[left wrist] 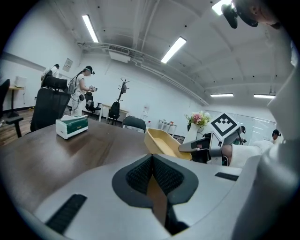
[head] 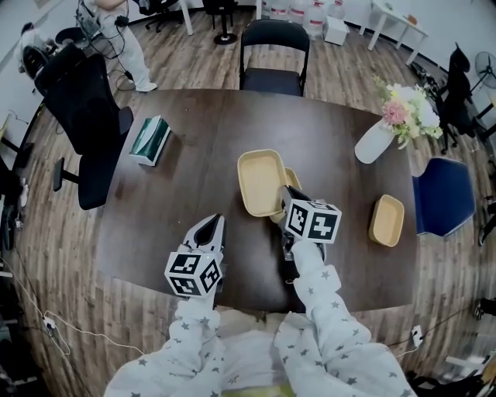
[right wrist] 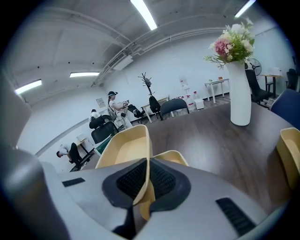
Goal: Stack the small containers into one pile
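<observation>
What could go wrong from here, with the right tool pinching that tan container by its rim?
1. The right tool grips the lifted container by one rim wall only, and it hangs tilted; it may slip or swing.
2. The second container lies partly hidden below it, so lowering off-centre could catch rims instead of nesting.
3. The left tool is shut and empty, so nothing steadies the lower one.

Dark table (head: 194,139) on plank floor (head: 62,256), black chair (head: 273,54) beyond, strip lights (right wrist: 145,14), seemingly white walls (left wrist: 42,42).
</observation>
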### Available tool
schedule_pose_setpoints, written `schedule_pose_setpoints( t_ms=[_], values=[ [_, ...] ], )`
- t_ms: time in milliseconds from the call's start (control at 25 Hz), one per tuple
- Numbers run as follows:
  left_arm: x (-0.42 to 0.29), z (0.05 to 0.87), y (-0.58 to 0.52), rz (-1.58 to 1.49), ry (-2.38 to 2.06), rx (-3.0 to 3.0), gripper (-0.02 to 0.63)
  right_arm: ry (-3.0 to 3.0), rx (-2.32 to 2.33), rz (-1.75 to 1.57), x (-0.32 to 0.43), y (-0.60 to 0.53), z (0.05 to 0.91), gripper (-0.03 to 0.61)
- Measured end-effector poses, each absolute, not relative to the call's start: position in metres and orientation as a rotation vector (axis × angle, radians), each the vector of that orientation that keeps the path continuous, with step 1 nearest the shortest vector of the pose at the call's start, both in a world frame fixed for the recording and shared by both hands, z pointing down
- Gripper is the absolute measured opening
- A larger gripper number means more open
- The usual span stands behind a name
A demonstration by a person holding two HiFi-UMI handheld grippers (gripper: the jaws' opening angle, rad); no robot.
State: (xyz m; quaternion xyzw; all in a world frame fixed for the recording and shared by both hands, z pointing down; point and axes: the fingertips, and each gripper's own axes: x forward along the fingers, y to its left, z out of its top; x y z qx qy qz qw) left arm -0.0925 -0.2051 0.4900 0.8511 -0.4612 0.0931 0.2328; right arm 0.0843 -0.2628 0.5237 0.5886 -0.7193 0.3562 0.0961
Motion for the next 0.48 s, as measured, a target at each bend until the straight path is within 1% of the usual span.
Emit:
schedule_pose_setpoints(
  t_ms=[480],
  values=[
    [-0.028,0.504,-0.189,0.301,-1.21,2.349,0.025,-2.093,1.691,1.077,0.145,-0.254,0.549,0.034]
  ],
)
